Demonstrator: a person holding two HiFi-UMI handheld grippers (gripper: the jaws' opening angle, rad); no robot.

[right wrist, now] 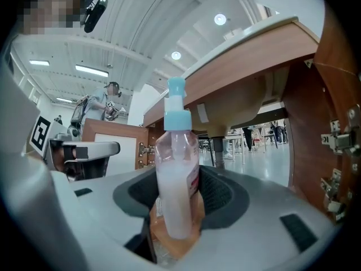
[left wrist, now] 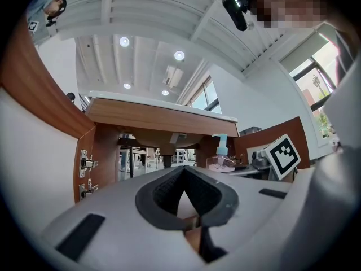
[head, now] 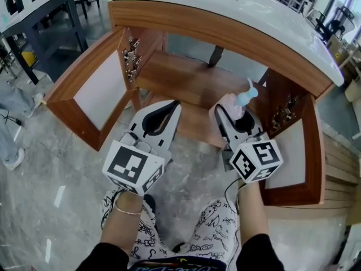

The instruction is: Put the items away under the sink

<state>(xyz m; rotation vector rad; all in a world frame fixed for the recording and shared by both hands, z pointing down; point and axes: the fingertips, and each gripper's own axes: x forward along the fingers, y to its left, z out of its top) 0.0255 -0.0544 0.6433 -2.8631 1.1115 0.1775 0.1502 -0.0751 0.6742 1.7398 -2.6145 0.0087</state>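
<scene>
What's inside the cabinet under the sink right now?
The cabinet shows only its bare wooden floor and a dark drain pipe at the back. The right gripper, jaws shut on the pump bottle, covers the front right corner.

Finding no readable words or numbers anywhere. Showing only a small label [right wrist: 194, 176] with red print on the bottle [right wrist: 175, 179] clamped in the right claw [right wrist: 179, 199], too blurred for reading. Bearing black-and-white square patterns, not letters, on the right cube [head: 256, 160] behind that claw and the left cube [head: 133, 167] beside it.
</scene>
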